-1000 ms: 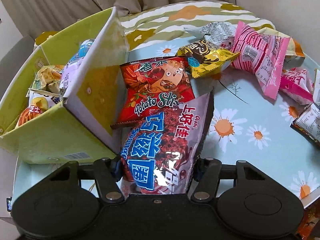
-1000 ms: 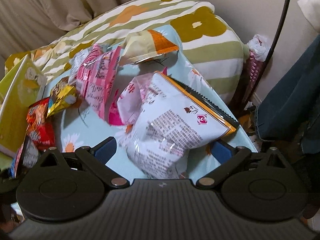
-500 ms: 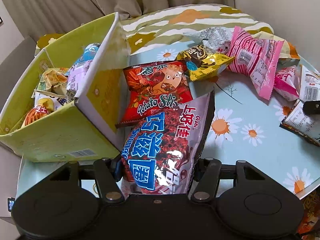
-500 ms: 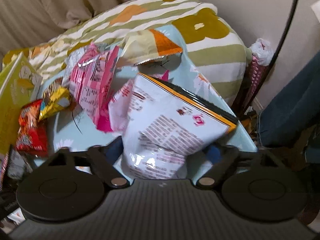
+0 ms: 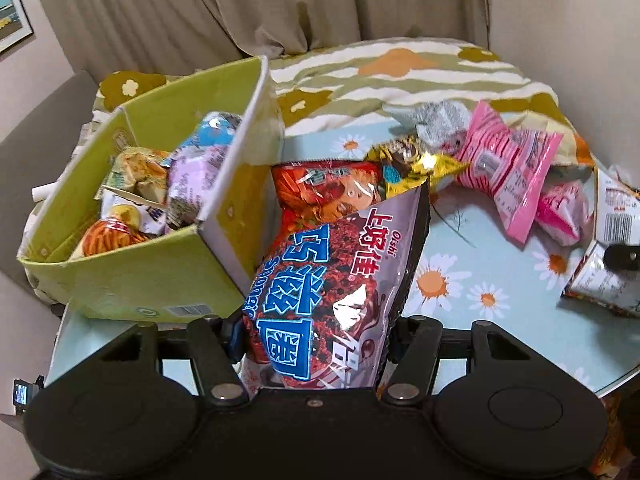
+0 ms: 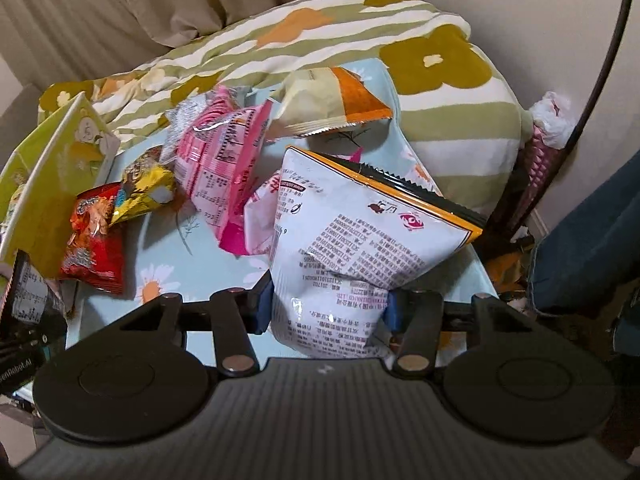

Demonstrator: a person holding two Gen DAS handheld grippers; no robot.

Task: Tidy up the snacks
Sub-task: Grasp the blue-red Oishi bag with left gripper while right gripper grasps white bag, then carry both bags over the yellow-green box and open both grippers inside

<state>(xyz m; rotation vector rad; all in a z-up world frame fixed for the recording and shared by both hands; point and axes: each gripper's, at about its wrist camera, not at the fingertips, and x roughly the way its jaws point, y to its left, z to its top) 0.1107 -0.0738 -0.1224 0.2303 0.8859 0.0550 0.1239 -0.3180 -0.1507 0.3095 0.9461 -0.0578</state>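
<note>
My left gripper (image 5: 316, 340) is shut on a purple chocolate snack bag (image 5: 332, 272), held upright just right of the green cardboard box (image 5: 132, 280). The box holds several snack packs. In the right wrist view my right gripper (image 6: 328, 312) has its jaws closing on a white snack bag with an orange-and-black top edge (image 6: 360, 248). Both blue pads press its lower sides, and the bag stands tilted above the table. A red chips bag (image 5: 320, 188), a gold bag (image 5: 412, 164) and a pink bag (image 5: 508, 168) lie on the table behind.
The table (image 5: 480, 264) has a light blue daisy cloth, its front edge at the lower right. A cream-and-orange bag (image 6: 328, 100) lies at the back. A striped flowered cushion (image 6: 440, 60) sits behind the table. A person's jeans-clad leg (image 6: 592, 232) is at the right.
The right jaws have come in from wide apart onto the white bag, which has tipped up. The left gripper has risen a little with the purple bag.
</note>
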